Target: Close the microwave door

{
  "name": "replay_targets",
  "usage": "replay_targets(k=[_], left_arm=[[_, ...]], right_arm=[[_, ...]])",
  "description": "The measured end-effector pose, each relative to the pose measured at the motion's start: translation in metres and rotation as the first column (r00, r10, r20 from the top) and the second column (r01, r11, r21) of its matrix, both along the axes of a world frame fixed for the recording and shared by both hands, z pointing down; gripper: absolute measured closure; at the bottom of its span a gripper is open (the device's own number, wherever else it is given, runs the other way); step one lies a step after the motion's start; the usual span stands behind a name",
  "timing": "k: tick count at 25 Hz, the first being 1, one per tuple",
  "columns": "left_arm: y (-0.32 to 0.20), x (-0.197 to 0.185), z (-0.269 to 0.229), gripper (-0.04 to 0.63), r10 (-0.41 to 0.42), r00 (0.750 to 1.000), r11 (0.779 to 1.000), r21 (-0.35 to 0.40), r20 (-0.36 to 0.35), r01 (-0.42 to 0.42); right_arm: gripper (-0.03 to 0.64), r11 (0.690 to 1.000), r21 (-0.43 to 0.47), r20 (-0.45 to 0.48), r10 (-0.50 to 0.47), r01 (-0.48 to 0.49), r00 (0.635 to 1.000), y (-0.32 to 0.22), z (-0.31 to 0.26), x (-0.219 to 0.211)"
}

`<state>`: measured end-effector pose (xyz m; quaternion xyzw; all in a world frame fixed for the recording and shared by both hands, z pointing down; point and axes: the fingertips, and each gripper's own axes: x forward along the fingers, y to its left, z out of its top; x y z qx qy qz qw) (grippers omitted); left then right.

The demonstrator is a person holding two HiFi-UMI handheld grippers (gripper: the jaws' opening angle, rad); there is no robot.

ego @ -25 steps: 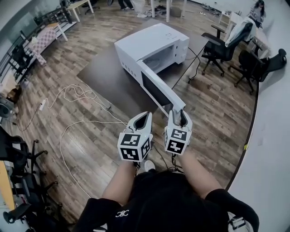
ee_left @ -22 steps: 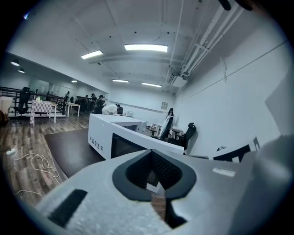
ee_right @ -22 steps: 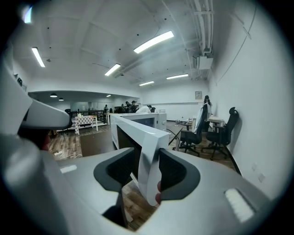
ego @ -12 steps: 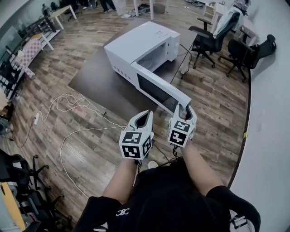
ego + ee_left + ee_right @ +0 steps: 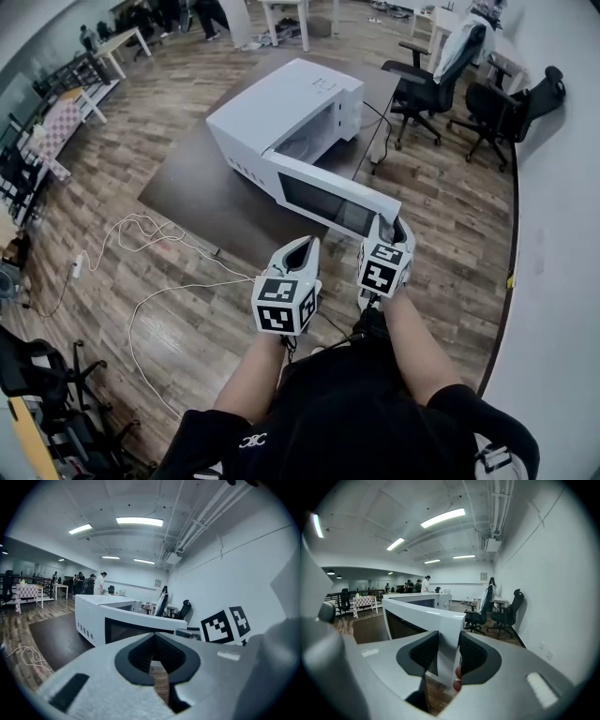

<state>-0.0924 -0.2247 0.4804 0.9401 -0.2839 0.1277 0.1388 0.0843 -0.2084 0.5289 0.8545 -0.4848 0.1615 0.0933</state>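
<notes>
Seen from above, a wood floor (image 5: 450, 216) fills the frame, and a dark counter (image 5: 187, 178) sits in the upper middle. On the counter stands a white microwave (image 5: 272, 108) with its cavity open. Its door (image 5: 328, 192) swings out toward the lower right, past the counter's edge. Two office chairs (image 5: 427, 80) stand at the upper right, and loose cables (image 5: 150, 225) trail across the floor at the left. Low in the centre, a person in a black top holds two grippers. The right gripper (image 5: 392, 225) has the free edge of the door between its jaws, pads against both faces, and those jaws are opening slightly. The left gripper (image 5: 302, 246) hangs just left of it with its jaws together and nothing in them, well short of the door. The closing swing looks to be under way but far from finished. The next move probably calls for carrying the door's edge toward the upper left of the frame until it meets the microwave's front. Compared with a second ago, the door lies at a flatter angle to the microwave, and the right gripper has gone with it toward the right of the frame.
</notes>
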Motion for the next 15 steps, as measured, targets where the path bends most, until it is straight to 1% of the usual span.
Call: replay_targets(k=[3,6,15], left_arm=[[-0.012,0.017,0.0,0.588,0.001,1.0,1.0,0.007,0.007,-0.001],[-0.029,0.04,-0.003,0.588,-0.004,1.0,1.0,0.02,0.0,0.004],[-0.093,0.114,-0.01,0.588,-0.047,0.999,0.998,0.04,-0.005,0.047]], right_arm=[[0.468,1.0,0.003,0.007,-0.007,0.007,1.0,-0.013,0.0,0.024],[0.469,1.0,0.002,0.001,-0.023,0.023,1.0,-0.031,0.0,0.047],[0.468,0.988,-0.014,0.012,-0.152,0.152,0.988,-0.102,-0.001,0.11]])
